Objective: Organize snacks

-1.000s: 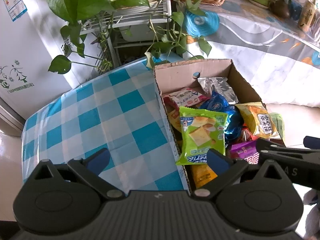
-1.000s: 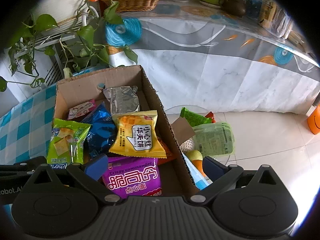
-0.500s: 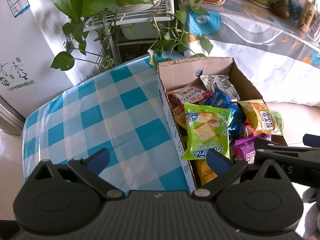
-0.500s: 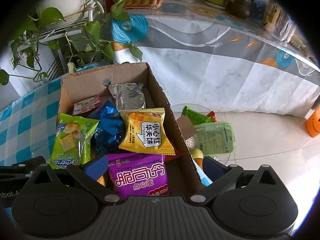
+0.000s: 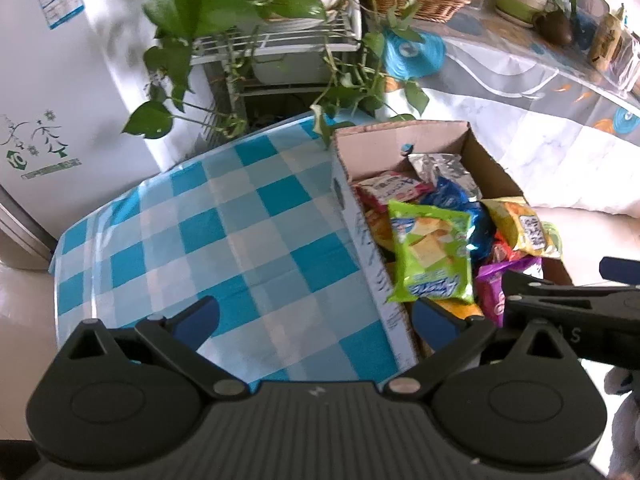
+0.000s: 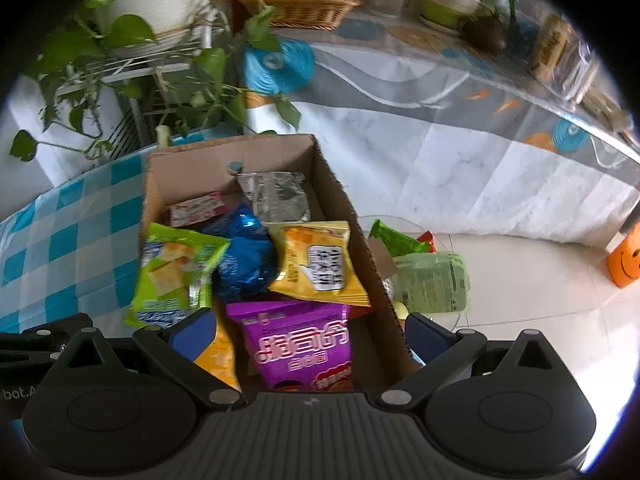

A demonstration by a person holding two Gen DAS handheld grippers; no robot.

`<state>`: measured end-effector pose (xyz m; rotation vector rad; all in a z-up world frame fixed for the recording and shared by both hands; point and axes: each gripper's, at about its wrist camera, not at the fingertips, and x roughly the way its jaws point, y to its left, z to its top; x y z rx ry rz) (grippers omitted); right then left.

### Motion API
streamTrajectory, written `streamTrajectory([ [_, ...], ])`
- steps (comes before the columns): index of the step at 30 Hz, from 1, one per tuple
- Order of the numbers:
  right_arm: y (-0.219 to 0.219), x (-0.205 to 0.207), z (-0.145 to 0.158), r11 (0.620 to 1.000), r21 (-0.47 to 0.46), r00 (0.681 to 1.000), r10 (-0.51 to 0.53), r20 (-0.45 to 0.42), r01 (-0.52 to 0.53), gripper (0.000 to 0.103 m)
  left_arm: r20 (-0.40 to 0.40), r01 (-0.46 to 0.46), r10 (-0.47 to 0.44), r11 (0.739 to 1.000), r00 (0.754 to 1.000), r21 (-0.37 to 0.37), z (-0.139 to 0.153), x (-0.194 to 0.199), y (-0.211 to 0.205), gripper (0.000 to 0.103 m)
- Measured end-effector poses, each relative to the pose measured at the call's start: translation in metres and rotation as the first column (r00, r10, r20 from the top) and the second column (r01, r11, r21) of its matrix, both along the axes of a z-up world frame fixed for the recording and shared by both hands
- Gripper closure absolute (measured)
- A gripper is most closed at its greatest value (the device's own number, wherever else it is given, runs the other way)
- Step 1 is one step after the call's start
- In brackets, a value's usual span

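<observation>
A cardboard box (image 5: 362,240) (image 6: 336,200) full of snack packets stands on the right side of a blue-checked table (image 5: 224,240). On top lie a green packet (image 5: 432,256) (image 6: 176,272), a yellow waffle packet (image 6: 316,264) (image 5: 520,228), a blue foil bag (image 6: 244,256), a purple packet (image 6: 304,344), a silver packet (image 6: 276,196) and a pink one (image 6: 196,208). My left gripper (image 5: 316,320) is open, straddling the box's left wall. My right gripper (image 6: 308,332) is open over the purple packet, straddling the box's right wall.
Trailing green plants (image 5: 224,12) on a white rack stand behind the table. A long covered table (image 6: 460,92) with a wicker basket (image 6: 304,8) runs at the back right. More packets (image 6: 432,280) sit on a low glass stand right of the box, and an orange pumpkin bucket (image 6: 624,260) stands on the floor.
Both grippers have drifted slightly back and upward, so the box sits a little farther off in both views. Their jaws stay open and the packets have not moved.
</observation>
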<state>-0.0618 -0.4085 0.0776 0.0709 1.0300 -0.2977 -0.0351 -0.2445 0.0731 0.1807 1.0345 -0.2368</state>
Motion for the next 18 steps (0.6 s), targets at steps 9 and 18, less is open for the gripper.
streamTrajectory([
  [9, 0.051, 0.001, 0.006, 0.993, -0.011, 0.993, 0.116, 0.019, -0.115, 0.0, 0.012, -0.038, 0.038, 0.999, 0.999, -0.013, 0.004, -0.012, 0.057, 0.001],
  [18, 0.107, 0.004, 0.007, 0.977, -0.006, 0.976, 0.212, 0.053, -0.212, 0.0, 0.029, -0.091, 0.092, 0.995, 0.995, -0.031, 0.002, -0.019, 0.12, 0.001],
])
